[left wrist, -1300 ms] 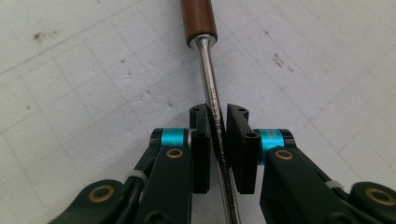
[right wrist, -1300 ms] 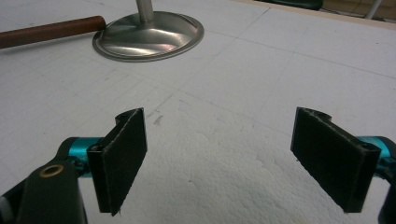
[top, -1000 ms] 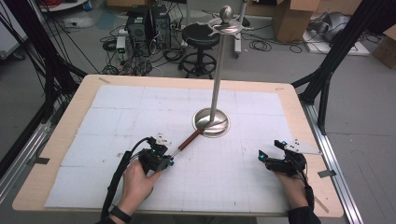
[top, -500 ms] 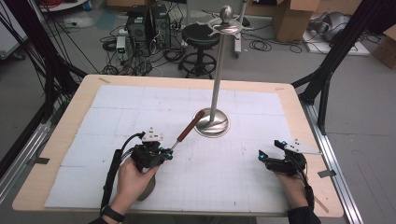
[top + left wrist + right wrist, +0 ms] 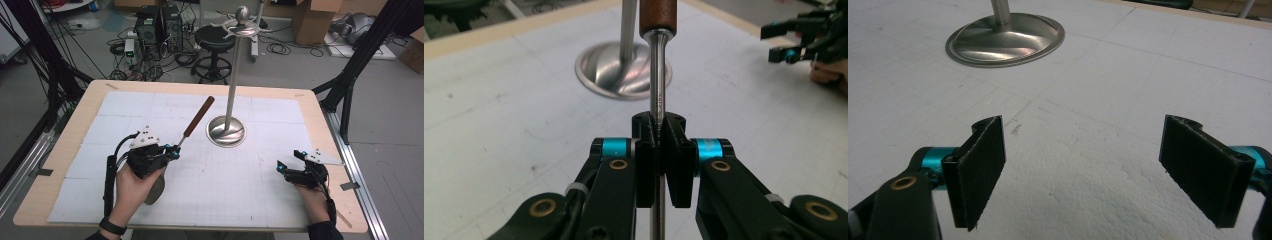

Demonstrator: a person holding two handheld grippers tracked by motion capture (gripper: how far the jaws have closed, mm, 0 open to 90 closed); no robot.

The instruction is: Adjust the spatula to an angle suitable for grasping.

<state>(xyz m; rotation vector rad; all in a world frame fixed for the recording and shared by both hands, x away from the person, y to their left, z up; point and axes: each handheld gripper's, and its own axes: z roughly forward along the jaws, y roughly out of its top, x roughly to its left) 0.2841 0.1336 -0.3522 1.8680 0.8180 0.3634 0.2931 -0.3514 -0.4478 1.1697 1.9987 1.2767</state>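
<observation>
The stand point(image 5: 227, 131) is sitting mid-table. The left gripper point(image 5: 172, 151) is pinching the spatula point(image 5: 198, 117) by its thin shank, handle angling toward the stand; it could pivot and slip. The right gripper point(image 5: 281, 167) is resting wide open, empty.

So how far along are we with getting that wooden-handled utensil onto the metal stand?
Done: the left gripper is shut on the utensil at its metal shaft, and the wooden handle angles up off the table. In hand: carrying it toward the stand. Left: getting it onto the hooks at the stand's top, likely by the handle end. The right gripper rests open on the table, holding nothing.
</observation>
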